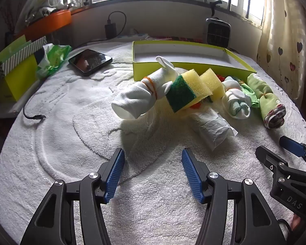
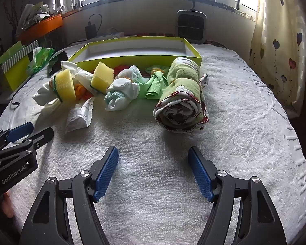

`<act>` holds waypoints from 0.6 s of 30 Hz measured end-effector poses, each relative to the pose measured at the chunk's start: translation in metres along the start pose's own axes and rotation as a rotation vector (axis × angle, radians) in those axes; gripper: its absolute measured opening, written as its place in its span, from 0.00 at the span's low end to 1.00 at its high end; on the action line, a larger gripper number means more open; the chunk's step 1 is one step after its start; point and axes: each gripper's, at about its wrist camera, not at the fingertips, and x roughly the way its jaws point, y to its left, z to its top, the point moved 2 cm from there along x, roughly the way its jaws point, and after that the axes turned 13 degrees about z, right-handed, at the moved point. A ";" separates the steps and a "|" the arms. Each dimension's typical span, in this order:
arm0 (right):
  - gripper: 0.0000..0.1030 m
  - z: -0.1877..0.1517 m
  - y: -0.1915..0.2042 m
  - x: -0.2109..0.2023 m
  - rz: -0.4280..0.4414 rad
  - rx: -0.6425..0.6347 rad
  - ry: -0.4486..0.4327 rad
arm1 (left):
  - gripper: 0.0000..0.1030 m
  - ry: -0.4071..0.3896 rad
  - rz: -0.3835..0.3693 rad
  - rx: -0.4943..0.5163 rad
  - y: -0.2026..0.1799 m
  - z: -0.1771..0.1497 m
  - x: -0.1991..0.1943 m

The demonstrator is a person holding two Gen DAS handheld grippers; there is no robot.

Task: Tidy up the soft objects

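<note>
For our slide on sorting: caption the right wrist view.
Open right gripper faces rolled towel, sponges and sock bundles before an empty green box.

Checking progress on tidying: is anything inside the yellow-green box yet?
No, the yellow-green box shows only its bare white floor.

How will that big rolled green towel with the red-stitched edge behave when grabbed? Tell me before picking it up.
The rolled towel will probably squash under the gripper, being thick soft cloth. A yellow band ties it mid-length, so it should stay rolled, though the loose end may flop. Lying on its side, it could roll if nudged.
</note>
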 end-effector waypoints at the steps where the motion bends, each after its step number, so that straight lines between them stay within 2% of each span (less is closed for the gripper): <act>1: 0.69 0.000 0.000 0.000 0.008 0.007 0.002 | 0.56 -0.007 0.007 0.005 0.000 0.000 0.000; 18: 0.70 0.000 -0.002 0.001 0.012 0.010 0.000 | 0.57 -0.001 0.003 0.003 0.000 0.000 0.000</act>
